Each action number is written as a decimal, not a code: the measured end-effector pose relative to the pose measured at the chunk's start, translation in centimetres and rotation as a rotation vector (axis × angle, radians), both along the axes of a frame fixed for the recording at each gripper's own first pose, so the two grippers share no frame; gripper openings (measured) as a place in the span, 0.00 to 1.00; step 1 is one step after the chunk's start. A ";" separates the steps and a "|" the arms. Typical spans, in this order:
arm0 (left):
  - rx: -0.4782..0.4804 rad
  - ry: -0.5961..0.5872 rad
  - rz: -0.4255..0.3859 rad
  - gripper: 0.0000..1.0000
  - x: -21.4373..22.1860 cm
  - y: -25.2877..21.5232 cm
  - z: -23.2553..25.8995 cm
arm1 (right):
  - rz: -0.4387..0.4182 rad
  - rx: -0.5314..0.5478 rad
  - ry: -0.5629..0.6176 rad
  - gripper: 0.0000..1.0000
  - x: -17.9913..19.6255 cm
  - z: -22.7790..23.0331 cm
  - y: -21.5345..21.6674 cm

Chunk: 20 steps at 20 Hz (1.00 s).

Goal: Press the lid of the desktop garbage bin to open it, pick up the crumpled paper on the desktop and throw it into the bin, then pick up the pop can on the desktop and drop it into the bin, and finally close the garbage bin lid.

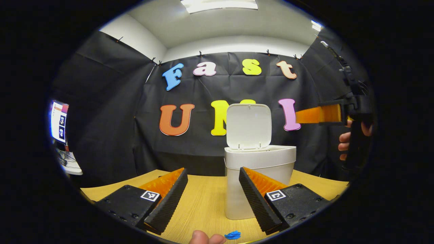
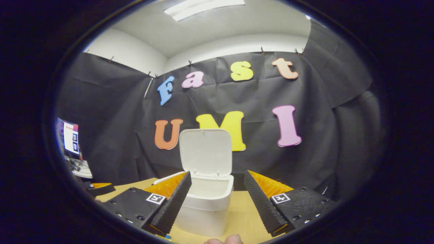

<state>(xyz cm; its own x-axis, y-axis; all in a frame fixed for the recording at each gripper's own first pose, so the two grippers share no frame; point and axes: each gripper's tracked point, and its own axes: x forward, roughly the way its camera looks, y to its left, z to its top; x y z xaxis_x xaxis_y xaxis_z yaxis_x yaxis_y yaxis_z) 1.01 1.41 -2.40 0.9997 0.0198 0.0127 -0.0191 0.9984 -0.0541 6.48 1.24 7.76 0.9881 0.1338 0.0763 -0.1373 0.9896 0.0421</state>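
Observation:
The white desktop bin [image 1: 259,179] stands on the wooden table [image 1: 203,203] with its lid [image 1: 249,125] flipped up and upright. My left gripper [image 1: 212,200] hovers low in front of it, open, with nothing between its fingers. A small blue crumpled scrap [image 1: 232,234] lies on the table just below that gripper. In the right gripper view, my right gripper [image 2: 217,203] is open and bare, raised a little above the bin [image 2: 206,206], looking at the lid [image 2: 205,152] and into the white inside. The right gripper [image 1: 318,114] also appears high at the right of the left gripper view, held by a hand [image 1: 344,145].
Black cloth walls close the booth behind and beside the bin. A lit screen [image 1: 59,122] and a cluttered white ledge sit at the far left. A fingertip [image 1: 203,237] pokes in at the bottom edge. Part of the left gripper [image 2: 98,188] shows low at the left.

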 end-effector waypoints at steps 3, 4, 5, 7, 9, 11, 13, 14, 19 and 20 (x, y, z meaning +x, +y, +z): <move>0.021 -0.004 -0.007 0.98 0.6 0.1 -0.3 | -0.094 0.020 0.019 0.97 -2.3 -2.8 -2.6; 0.014 -0.010 -0.027 0.98 0.6 -0.4 -0.3 | -0.121 0.016 0.027 0.97 -2.7 -3.5 -3.3; 0.004 -0.014 -0.044 0.98 0.7 -0.9 -0.3 | -0.144 0.005 0.040 0.97 -2.9 -4.1 -3.9; -0.013 0.000 -0.060 0.98 0.8 -1.4 -0.9 | -0.160 0.000 0.070 0.96 -3.3 -5.2 -4.1; -0.011 0.015 -0.069 0.98 0.8 -1.9 -1.3 | -0.157 -0.003 0.085 0.93 -3.6 -5.4 -3.7; 0.004 0.015 -0.073 0.98 0.8 -1.9 -1.3 | -0.145 -0.009 0.091 0.96 -3.8 -5.6 -3.1; 0.015 0.021 -0.068 0.98 0.9 -1.8 -1.5 | -0.124 -0.006 0.090 0.96 -4.0 -6.0 -2.3; 0.015 0.027 -0.062 0.98 1.0 -1.6 -1.7 | -0.118 -0.013 0.090 0.95 -4.1 -6.3 -2.2; 0.018 0.054 -0.026 0.98 1.3 -0.3 -2.1 | -0.101 -0.026 0.089 0.96 -4.3 -7.3 -1.8; 0.019 0.065 -0.031 0.98 1.3 -0.4 -2.6 | -0.093 -0.025 0.097 0.96 -4.3 -7.9 -1.8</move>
